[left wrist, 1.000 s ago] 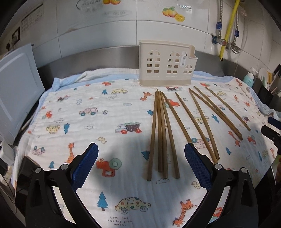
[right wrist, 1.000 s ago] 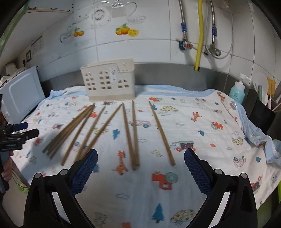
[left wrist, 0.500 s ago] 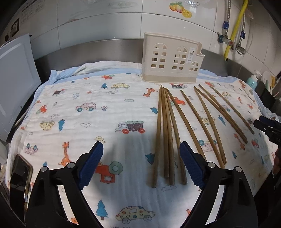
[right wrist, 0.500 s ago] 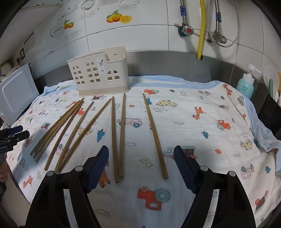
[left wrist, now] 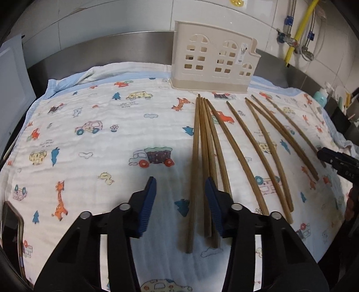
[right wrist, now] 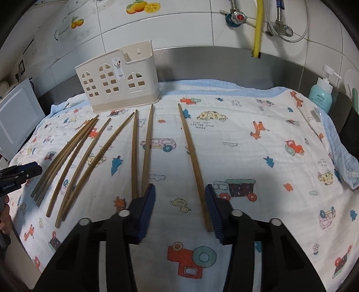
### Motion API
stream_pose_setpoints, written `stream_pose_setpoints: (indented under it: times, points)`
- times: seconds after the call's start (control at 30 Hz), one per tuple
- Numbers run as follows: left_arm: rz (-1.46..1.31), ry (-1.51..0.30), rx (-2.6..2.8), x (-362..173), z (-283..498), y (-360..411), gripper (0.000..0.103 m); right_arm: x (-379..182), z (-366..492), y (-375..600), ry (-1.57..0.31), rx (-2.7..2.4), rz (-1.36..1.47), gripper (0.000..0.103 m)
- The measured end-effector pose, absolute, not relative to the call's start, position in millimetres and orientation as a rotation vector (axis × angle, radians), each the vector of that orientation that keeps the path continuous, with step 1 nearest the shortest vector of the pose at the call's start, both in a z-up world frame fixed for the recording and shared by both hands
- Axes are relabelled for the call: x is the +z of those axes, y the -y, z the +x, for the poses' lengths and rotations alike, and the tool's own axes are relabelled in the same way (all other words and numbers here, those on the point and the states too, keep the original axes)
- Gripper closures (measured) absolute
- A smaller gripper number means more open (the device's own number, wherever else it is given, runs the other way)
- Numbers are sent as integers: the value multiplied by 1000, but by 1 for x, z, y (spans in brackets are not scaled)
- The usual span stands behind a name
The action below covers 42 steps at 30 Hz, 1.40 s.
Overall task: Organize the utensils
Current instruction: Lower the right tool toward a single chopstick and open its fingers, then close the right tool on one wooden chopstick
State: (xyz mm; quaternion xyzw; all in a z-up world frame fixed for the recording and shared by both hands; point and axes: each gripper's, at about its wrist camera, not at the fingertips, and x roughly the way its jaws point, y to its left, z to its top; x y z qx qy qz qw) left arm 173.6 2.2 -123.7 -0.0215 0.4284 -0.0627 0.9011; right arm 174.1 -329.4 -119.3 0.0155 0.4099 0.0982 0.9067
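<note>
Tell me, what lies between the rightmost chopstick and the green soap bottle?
Only the printed cloth, nothing on it; the right wrist view shows this.

The cloth [left wrist: 94,143] is white with a pale blue border and printed all over with small cartoons: orange giraffes, blue trees, yellow and pink cars, red trucks, white clouds. The chopsticks [left wrist: 202,157] are plain brown wood. The utensil holder [left wrist: 213,65] is cream, pierced with arched and square window cutouts. The left gripper [left wrist: 180,195] and right gripper [right wrist: 180,200] have black arms with dark blue ribbed pads [right wrist: 148,209]. The wall tiles [right wrist: 179,24] are white with orange and yellow fruit stickers [right wrist: 141,7]; a hose [right wrist: 258,24] is yellow, a soap bottle [right wrist: 320,94] teal
</note>
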Motion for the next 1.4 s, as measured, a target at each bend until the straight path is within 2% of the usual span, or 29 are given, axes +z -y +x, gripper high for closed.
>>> stream_pose_setpoints:
  times: [0.13, 0.33, 0.63, 0.87, 1.13, 1.2, 1.3, 1.4]
  points:
    - [-29, -911, -139, -130, 180, 2, 77, -121, 176, 332, -850, 200, 43, 70]
    - [-11, -909, -137, -133, 183, 6, 89, -124, 179, 335, -860, 184, 36, 80]
    - [10, -903, -126, -135, 183, 12, 90, -124, 181, 332, -860, 174, -5, 85]
    - [-1, -900, -113, -135, 184, 10, 92, -126, 184, 329, -874, 177, -23, 97]
    - [-31, -910, -122, -134, 185, 7, 92, -129, 182, 327, -870, 162, -34, 96]
    - [-42, -911, -127, -134, 185, 6, 92, -126, 182, 326, -857, 162, -42, 90]
    - [-41, -911, -123, -135, 185, 7, 92, -120, 180, 327, -829, 156, -50, 72]
    - [-44, -912, -121, -135, 185, 7, 92, -115, 182, 330, -813, 156, -40, 70]
